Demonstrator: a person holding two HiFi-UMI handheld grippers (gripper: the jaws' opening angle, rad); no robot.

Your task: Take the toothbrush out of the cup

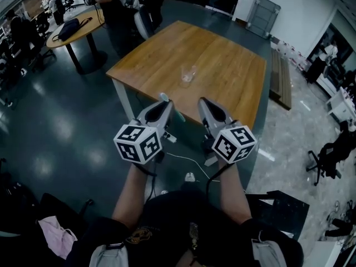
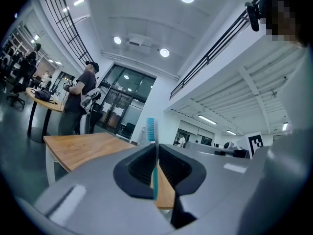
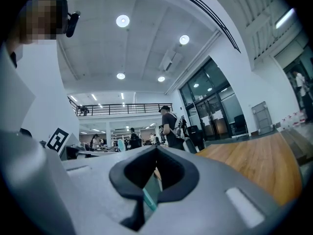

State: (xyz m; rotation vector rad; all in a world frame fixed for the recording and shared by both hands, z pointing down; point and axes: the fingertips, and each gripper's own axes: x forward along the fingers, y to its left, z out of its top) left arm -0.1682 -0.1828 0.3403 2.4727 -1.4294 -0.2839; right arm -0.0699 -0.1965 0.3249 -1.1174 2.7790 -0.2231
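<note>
A clear cup [image 1: 189, 74] stands alone near the middle of the wooden table [image 1: 233, 88], with nothing in it that I can see. Both grippers hang side by side in front of the table's near edge, short of the cup. My left gripper [image 1: 165, 102] is shut on a teal toothbrush [image 1: 181, 117]. In the left gripper view the toothbrush [image 2: 154, 170] stands upright between the pads of that gripper [image 2: 156, 148], bristles on top. My right gripper [image 1: 203, 102] holds nothing; its jaws [image 3: 156, 153] meet at the tips.
A person [image 1: 119, 7] stands at the table's far left corner. A round table with a dark bag [image 1: 69, 28] is at the back left. A low bench [image 1: 281, 77] runs along the table's right side. A white cable [image 1: 189, 163] lies on the floor below my hands.
</note>
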